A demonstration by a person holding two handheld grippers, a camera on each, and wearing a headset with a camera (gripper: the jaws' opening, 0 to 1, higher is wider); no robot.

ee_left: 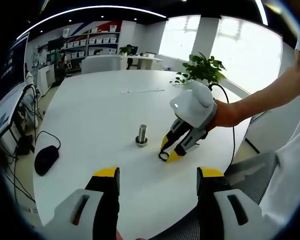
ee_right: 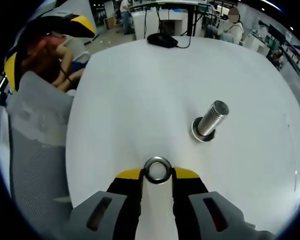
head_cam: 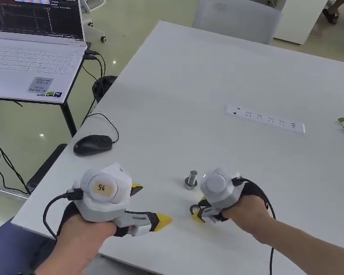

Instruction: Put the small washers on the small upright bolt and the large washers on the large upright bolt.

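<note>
The right gripper [ee_right: 157, 175] pinched a washer [ee_right: 146, 170] between its fingers [ee_right: 127, 176], bolt [ee_right: 210, 120] at one o'clock; the left gripper [ee_left: 157, 174] held its fingers [ee_left: 106, 175] spread.

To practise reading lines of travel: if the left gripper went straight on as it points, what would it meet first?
Probably the right gripper holding the washer; the bolt stands just beside that line, though depth is unclear.

Office, laptop [head_cam: 28, 54], desks, shelves [ee_left: 92, 42]

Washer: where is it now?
The washer is pinched in the right claw, low centre in the right gripper view, just short of the upright bolt.
</note>
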